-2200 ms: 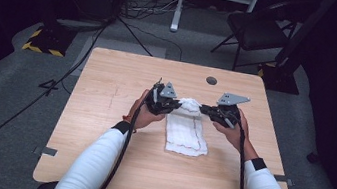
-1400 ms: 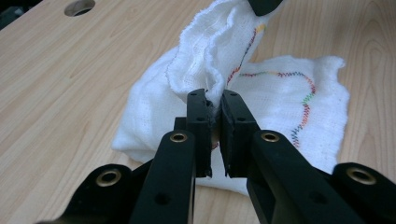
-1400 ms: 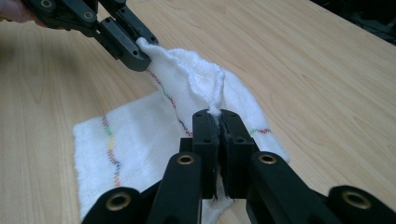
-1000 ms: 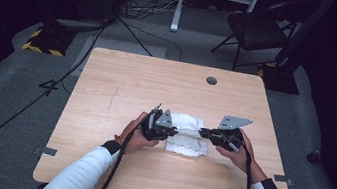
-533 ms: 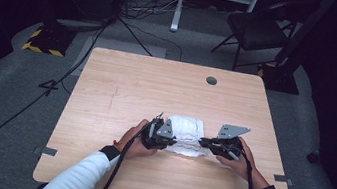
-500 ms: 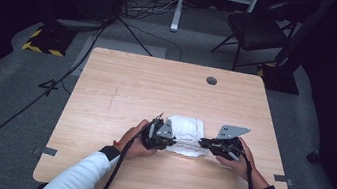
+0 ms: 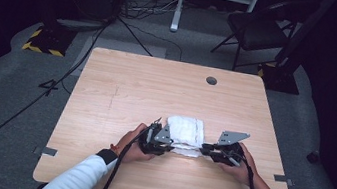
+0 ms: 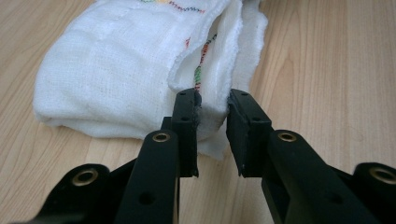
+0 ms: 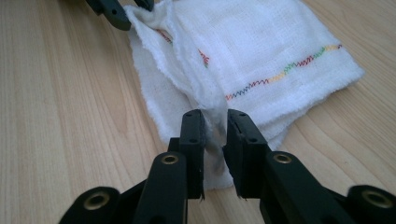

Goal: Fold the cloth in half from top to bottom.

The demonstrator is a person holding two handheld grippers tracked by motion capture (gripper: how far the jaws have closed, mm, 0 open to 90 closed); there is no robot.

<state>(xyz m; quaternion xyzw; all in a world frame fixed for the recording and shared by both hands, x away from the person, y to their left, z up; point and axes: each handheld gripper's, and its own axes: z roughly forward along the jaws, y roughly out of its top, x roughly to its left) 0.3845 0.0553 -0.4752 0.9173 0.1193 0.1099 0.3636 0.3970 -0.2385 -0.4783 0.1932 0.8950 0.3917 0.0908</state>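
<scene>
Pinching the near edge of the folded white cloth [image 7: 185,133] from either end, the two hand-held grippers sit low on the worktop [image 7: 122,87], facing each other across the fabric. The left hand-held gripper [image 8: 212,105] has its jaws drawn in on a bunched corner of the top layers, a narrow gap between them packed with cloth; the right hand-held gripper [image 9: 215,122] has its jaws nearly together on a thin pleat at the opposite corner. In the high view the left hand-held gripper [image 7: 159,141] and the right hand-held gripper [image 7: 208,152] each lie just beside the cloth's near corners, so the cloth stretches between them and away from the person, its long axis running toward the far edge. Both hands stand about equally near to it. The edge held is the one closest to the person, with the colour-stitched hem [image 9: 285,70] lying on the upper surface farther out. Ahead of the cloth the worktop is bare wood up to the small round grommet [image 7: 211,80] near the far edge, and there is open room left and right as well. The near edge of the worktop lies not far behind the hands, so any further pull toward the person has less room than a lift or a carry forward.
</scene>
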